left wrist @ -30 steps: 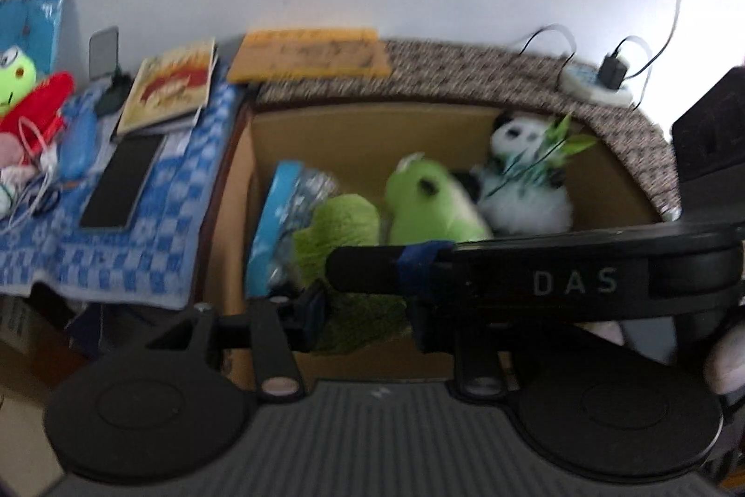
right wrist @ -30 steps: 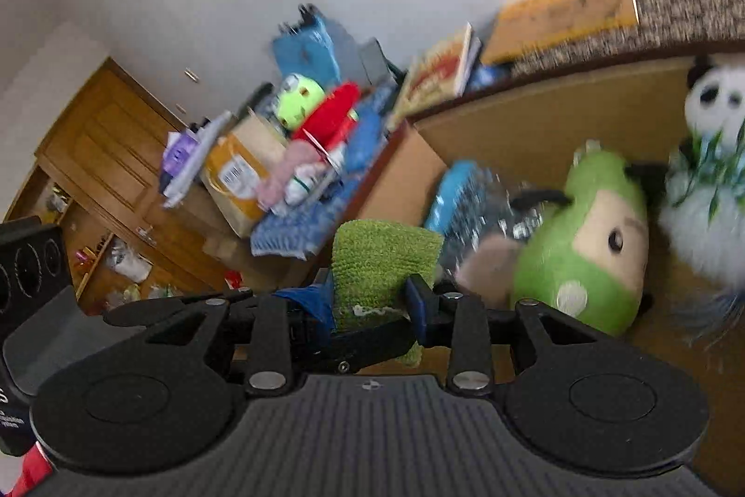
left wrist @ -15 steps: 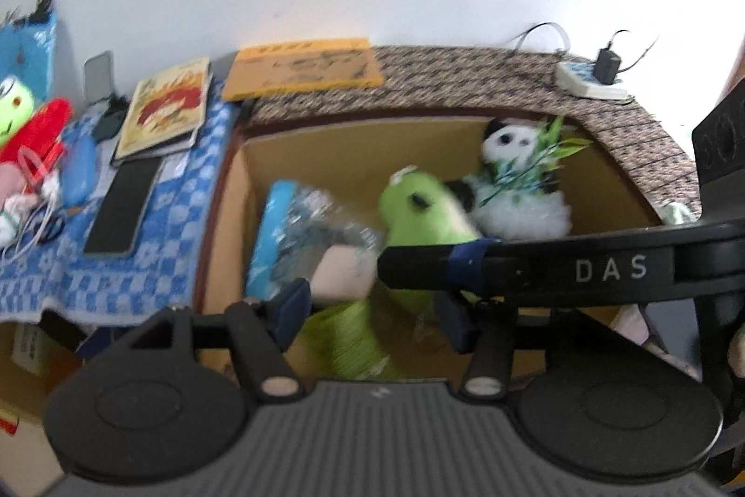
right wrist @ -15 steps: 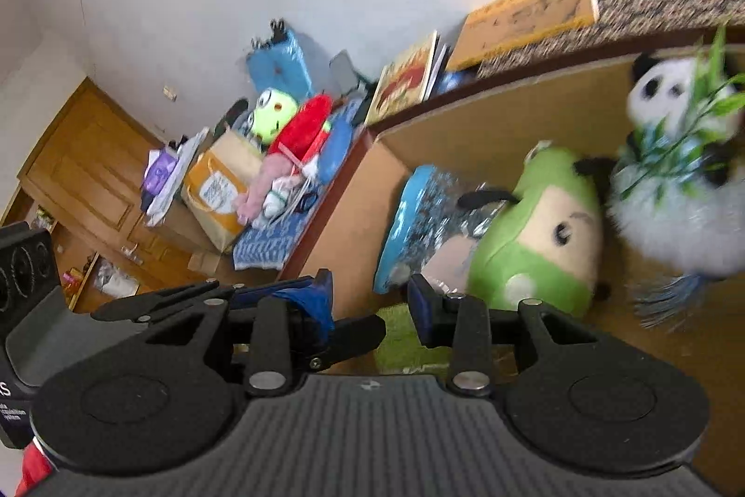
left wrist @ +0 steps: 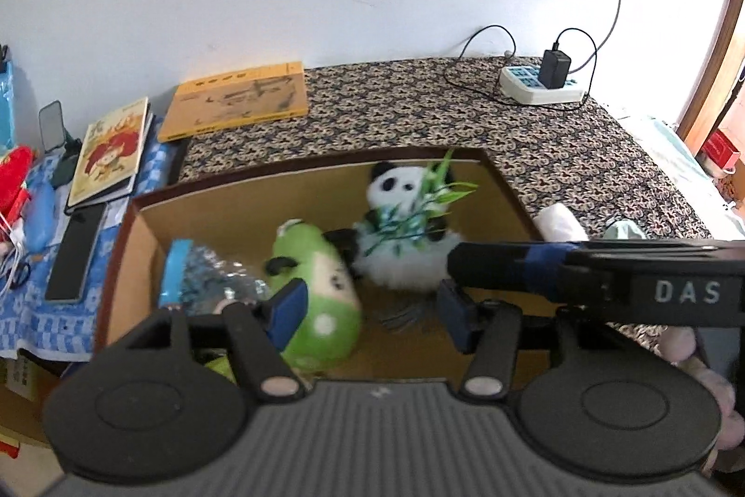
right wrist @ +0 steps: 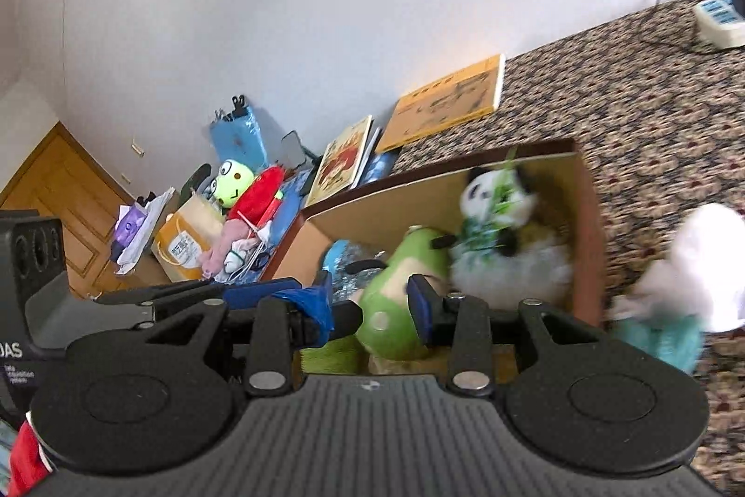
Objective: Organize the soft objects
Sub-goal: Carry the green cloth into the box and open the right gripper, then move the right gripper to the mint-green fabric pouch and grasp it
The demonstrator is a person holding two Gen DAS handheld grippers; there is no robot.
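An open cardboard box (left wrist: 233, 213) holds a panda plush (left wrist: 400, 217), a green plush (left wrist: 321, 287) and a blue and silver bag (left wrist: 205, 273). A folded green towel (right wrist: 330, 357) lies low at the box's near edge, just under my fingers. My left gripper (left wrist: 371, 313) hovers over the box with its jaws opening and nothing between them. My right gripper (right wrist: 371, 306) is open above the box's near side, holding nothing. Its black finger (left wrist: 512, 264) crosses the left wrist view at the right.
A white soft item (right wrist: 698, 264) and a teal one (right wrist: 661, 338) lie on the patterned cloth right of the box. Books (left wrist: 237, 101), a phone (left wrist: 74, 255) and a frog plush (right wrist: 233, 185) sit to the left. A power strip (left wrist: 540, 87) is at the back.
Both grippers let go of the green towel, which dropped to the box's near edge. Both grippers pulled back and rose, so more of the box shows.
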